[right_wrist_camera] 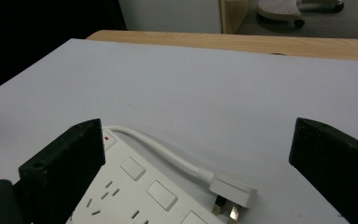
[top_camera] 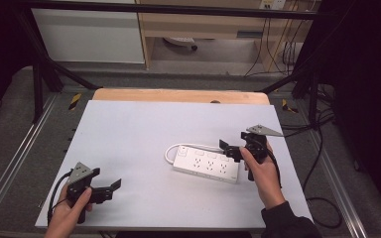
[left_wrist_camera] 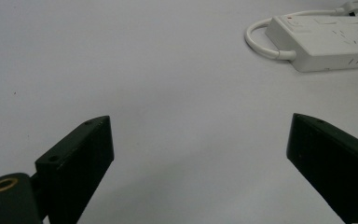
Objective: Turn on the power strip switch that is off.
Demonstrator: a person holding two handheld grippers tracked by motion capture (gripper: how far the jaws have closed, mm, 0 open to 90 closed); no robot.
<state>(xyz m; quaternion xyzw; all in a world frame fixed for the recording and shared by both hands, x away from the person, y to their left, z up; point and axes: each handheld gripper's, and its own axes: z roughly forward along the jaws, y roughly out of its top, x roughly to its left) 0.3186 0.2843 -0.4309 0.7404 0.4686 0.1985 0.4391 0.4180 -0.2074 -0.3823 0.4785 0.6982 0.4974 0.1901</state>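
A white power strip (top_camera: 206,164) lies right of the table's middle, its short cord (top_camera: 168,151) looping round the left end. In the right gripper view the strip (right_wrist_camera: 135,191) sits just below the jaws, and its white plug (right_wrist_camera: 230,191) rests beside it, prongs toward me. My right gripper (top_camera: 229,149) hovers at the strip's right end, open, holding nothing (right_wrist_camera: 196,122). Near the front left corner my left gripper (top_camera: 110,190) is open and empty. Its own view (left_wrist_camera: 198,119) has the strip (left_wrist_camera: 326,42) far off at the upper right.
The white tabletop (top_camera: 144,134) ends at a wooden strip (top_camera: 178,95) along the back. Black frame bars (top_camera: 39,89) stand at both sides. Cables (top_camera: 322,198) trail on the floor to the right. A wooden cabinet (top_camera: 203,25) stands beyond the table.
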